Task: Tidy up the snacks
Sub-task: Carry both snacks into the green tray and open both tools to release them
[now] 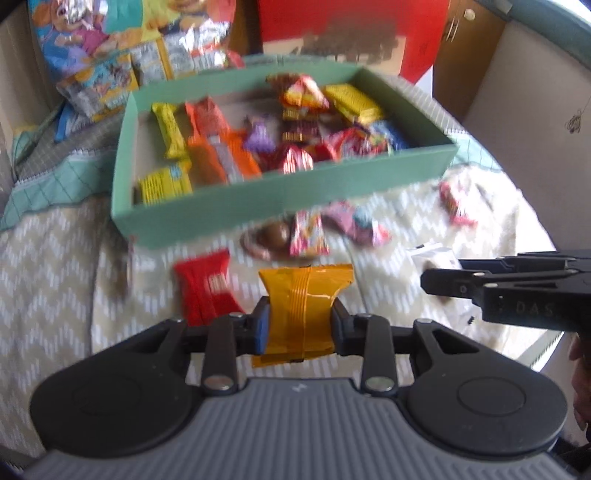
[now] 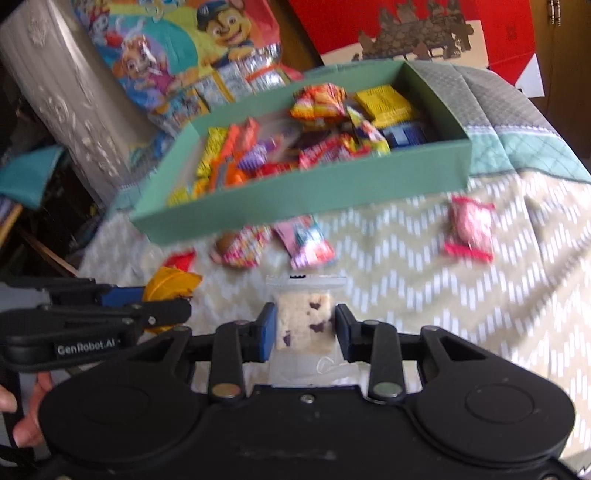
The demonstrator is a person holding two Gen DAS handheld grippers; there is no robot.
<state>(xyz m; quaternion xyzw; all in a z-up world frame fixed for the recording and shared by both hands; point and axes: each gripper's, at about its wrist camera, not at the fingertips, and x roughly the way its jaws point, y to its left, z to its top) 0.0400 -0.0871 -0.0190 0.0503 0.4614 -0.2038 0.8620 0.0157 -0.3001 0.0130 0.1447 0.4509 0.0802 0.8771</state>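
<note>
Pinched between the blue pads of the left claw [image 1: 300, 325] sits a glossy orange-yellow foil snack packet [image 1: 304, 306], its sides creased where the narrow jaws press in, its top edge fanning out above them. Just left of that claw, on the beige zigzag-patterned bed cover [image 1: 66, 266], lies a red foil snack packet [image 1: 207, 291]. Straight ahead of it, well beyond the fingertips, stands a shallow sage-green cardboard box [image 1: 284, 192] crowded with yellow, orange, red and purple wrapped snacks. Between claw and box lie a round brown chocolate piece [image 1: 273, 236] touching a pink-and-yellow sachet [image 1: 308, 234], with a pink-and-blue wrapper [image 1: 360, 225] just to their right; farther right lies a pink wrapped sweet [image 1: 456, 205]. Off to the right hangs the right claw [image 2: 305, 328], also nearly closed, gripping a clear plastic pouch holding a pale square cake with dark purple flecks [image 2: 303, 325]. From its view, the left claw stands to its left with the orange packet showing past it, and the green box lies ahead and slightly left. Behind the box lean a bright cartoon-puppy bag [image 2: 177, 48] and a red-and-cream gift box [image 2: 424, 33]. Both views are blurred, so no wrapper printing can be read.
</note>
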